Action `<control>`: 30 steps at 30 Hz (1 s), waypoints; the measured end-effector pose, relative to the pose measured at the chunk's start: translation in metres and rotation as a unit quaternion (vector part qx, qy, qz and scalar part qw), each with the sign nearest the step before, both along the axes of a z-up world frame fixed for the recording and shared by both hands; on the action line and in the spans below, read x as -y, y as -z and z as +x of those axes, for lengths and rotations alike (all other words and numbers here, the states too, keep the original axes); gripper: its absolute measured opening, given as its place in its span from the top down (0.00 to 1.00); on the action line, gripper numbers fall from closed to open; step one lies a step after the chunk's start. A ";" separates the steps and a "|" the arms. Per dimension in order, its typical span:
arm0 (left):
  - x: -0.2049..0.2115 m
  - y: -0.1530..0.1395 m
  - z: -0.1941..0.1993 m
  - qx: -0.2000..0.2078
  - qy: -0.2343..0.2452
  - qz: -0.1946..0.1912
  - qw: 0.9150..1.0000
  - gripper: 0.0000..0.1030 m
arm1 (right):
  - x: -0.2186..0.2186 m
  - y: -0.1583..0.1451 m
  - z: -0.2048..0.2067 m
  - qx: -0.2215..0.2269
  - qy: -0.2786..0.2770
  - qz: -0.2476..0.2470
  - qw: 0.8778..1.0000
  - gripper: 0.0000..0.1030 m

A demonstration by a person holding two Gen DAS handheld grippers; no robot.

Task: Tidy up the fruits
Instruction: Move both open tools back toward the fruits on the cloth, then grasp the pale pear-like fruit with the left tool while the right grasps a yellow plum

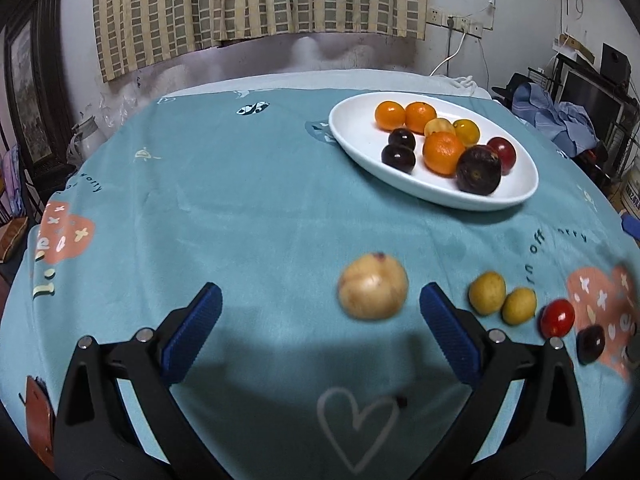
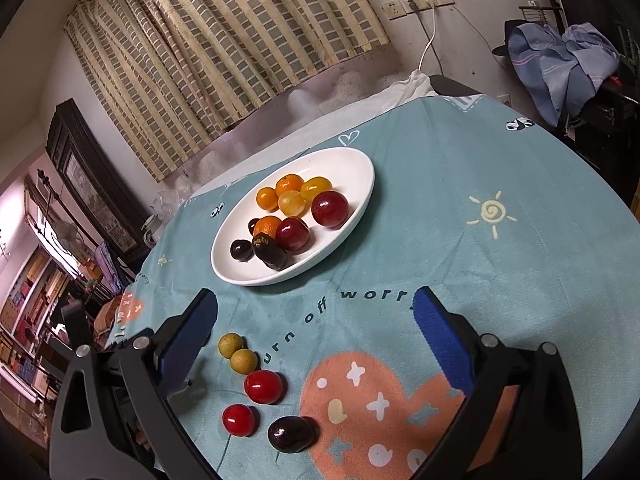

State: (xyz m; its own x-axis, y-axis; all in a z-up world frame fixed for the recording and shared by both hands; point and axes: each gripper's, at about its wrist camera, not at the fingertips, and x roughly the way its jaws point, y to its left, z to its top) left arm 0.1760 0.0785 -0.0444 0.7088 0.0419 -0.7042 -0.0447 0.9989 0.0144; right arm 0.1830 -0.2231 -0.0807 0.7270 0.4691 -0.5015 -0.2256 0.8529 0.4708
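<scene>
Left wrist: pale round fruit (image 1: pixel 373 286) on the cloth, between the wide-open left gripper (image 1: pixel 320 304) tips, nearer the right one. Looks like pre-grasp; next centre, close, carry to white plate (image 1: pixel 360 120). Right gripper (image 2: pixel 314 310) wide open, empty, above loose fruits.

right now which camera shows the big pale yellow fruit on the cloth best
The left wrist view. The big pale yellow fruit lies on the tablecloth just ahead of the open left gripper, whole though slightly blurred. The right wrist view does not show it at all, only the smaller loose fruits and the plate.
</scene>
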 end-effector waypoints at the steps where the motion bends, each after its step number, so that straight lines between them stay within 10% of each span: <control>1: 0.002 0.001 0.002 -0.001 0.002 0.002 1.000 0.02 | -0.001 0.000 0.000 0.000 0.000 -0.004 1.000 0.04; 7: 0.022 0.005 0.015 -0.010 0.037 0.035 0.999 0.08 | -0.004 0.002 0.001 -0.002 -0.001 -0.010 1.000 0.04; 12: 0.022 0.015 0.028 -0.049 0.062 0.009 0.997 0.38 | -0.009 0.004 0.002 -0.005 -0.006 -0.021 1.000 0.04; 22: 0.018 0.017 0.029 -0.048 0.074 -0.023 0.996 0.61 | -0.042 0.014 0.001 0.005 -0.056 -0.091 0.994 0.05; 30: 0.011 0.019 0.030 -0.052 0.062 -0.033 0.996 0.60 | -0.095 0.024 -0.017 0.045 -0.151 -0.178 0.971 0.30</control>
State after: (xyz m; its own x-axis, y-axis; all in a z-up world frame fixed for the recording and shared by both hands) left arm 0.2061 0.0676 -0.0629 0.6283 -0.0895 -0.7728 0.0771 0.9956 -0.0526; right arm 0.1662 -0.1282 -0.1050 0.6314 0.4758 -0.6123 -0.5168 0.8469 0.1251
